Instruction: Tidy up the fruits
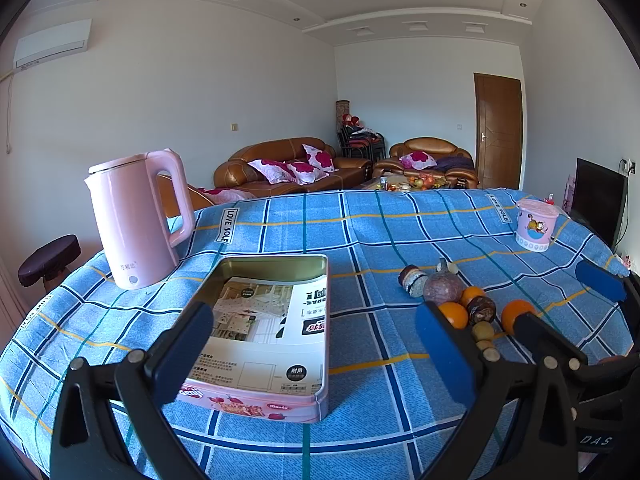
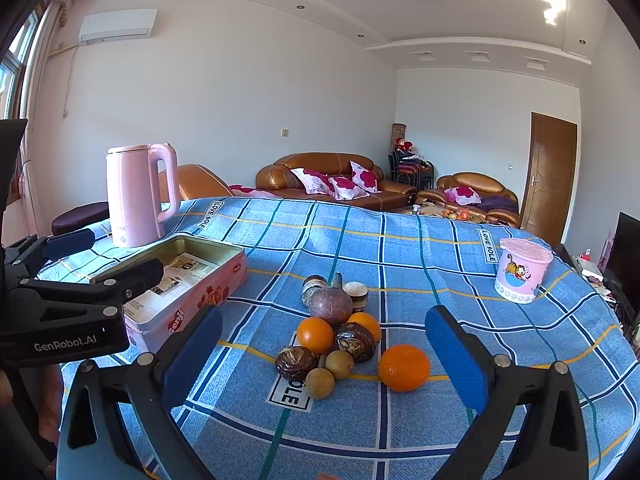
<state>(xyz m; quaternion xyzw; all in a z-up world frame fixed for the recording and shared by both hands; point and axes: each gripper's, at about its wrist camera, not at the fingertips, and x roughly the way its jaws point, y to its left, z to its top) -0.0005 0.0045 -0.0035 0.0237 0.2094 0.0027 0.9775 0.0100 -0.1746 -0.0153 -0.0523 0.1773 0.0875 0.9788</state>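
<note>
Fruit pile (image 2: 344, 336): lying right of pink tin (image 1: 276, 336), apart from it.
Left gripper (image 1: 316, 356): hovering over tin, jaws apart.
Right gripper (image 2: 324, 356): hovering over fruit, jaws apart, gripping nothing.

Two low, near wrist views across one table (image 1: 360, 216), shared fruit pile (image 2: 344, 336)

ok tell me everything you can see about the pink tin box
The pink tin box is a shallow rectangular metal tin with rounded corners, lid off, gold-coloured inside. Its pink outer walls carry red fruit pictures and lettering. Printed paper sheets lie flat inside. It sits level on the blue checked tablecloth, near the pink kettle, left of the fruit pile. Neither gripper touches it.
</note>
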